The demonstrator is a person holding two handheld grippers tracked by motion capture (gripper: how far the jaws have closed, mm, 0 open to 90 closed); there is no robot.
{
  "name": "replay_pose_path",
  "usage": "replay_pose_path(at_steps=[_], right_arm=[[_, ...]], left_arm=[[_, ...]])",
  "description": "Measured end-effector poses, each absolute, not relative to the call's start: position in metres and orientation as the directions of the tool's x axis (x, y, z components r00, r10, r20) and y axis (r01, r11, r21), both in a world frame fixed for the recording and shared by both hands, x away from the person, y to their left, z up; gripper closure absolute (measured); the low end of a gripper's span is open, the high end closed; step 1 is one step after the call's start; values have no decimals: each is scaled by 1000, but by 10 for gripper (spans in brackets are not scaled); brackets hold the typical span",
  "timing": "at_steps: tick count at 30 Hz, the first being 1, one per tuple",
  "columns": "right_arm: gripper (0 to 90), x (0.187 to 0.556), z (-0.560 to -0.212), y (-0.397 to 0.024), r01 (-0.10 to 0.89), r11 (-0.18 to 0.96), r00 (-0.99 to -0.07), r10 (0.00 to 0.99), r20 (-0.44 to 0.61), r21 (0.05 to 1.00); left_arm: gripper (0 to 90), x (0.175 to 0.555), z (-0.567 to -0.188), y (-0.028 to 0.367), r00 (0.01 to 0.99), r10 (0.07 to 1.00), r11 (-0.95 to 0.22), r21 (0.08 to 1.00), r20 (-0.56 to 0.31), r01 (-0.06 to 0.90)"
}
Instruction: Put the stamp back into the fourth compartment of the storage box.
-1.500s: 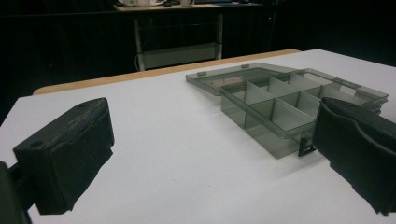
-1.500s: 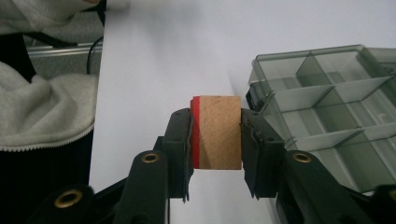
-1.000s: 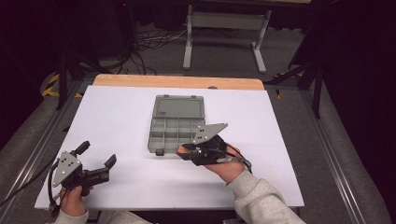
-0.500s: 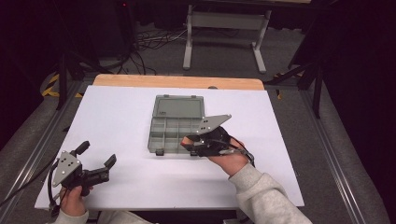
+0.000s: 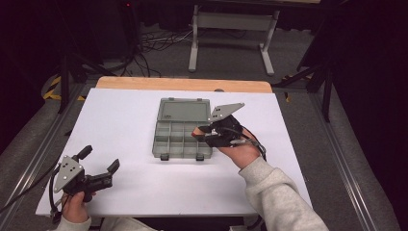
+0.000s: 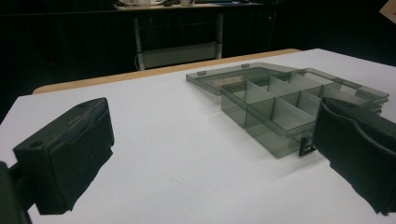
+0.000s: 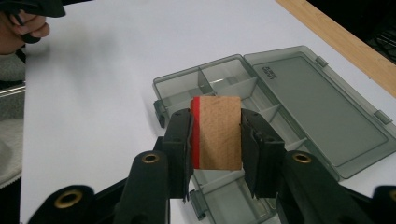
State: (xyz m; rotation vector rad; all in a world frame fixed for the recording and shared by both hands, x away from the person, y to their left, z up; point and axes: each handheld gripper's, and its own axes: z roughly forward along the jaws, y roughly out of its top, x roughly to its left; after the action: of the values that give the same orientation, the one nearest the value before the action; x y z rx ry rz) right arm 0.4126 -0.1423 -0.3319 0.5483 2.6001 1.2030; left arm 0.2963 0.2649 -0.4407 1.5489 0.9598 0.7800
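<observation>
Our right gripper [image 7: 215,154] is clamped on a small wooden block [image 7: 217,132] with a red stripe down one edge; in the right gripper view both pads press its sides and the block stands upright between them. We hold it above the near compartments of the open organizer box [image 5: 182,134], a grey translucent case whose lid [image 7: 314,102] lies flat behind the tray. In the high view the block's tip shows as a reddish spot at the gripper's nose [image 5: 198,131], over the right-hand side of the tray.

As we judge it, the pick is done: the block is off the surface and over the box. What is left is to lower it into one of the compartments and let go; every compartment we can see looks empty, so nothing has been placed yet.

Our left gripper [image 5: 98,166] rests near the front left corner of the white surface [image 5: 120,120], well apart from the box, its jaws spread with nothing between them. In the left gripper view the box [image 6: 280,100] lies ahead and to the right.
</observation>
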Motion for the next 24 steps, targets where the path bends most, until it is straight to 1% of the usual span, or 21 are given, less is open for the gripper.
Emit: replay_pose_path(at_steps=[16, 24], right_arm=[[656, 447, -331, -143, 314, 604, -879, 476, -16, 733], [656, 462, -332, -140, 347, 622, -863, 505, -22, 702]], left_arm=[[1, 296, -441, 265, 455, 890, -73, 983, -13, 171], [1, 296, -441, 264, 457, 889, -73, 983, -12, 169]])
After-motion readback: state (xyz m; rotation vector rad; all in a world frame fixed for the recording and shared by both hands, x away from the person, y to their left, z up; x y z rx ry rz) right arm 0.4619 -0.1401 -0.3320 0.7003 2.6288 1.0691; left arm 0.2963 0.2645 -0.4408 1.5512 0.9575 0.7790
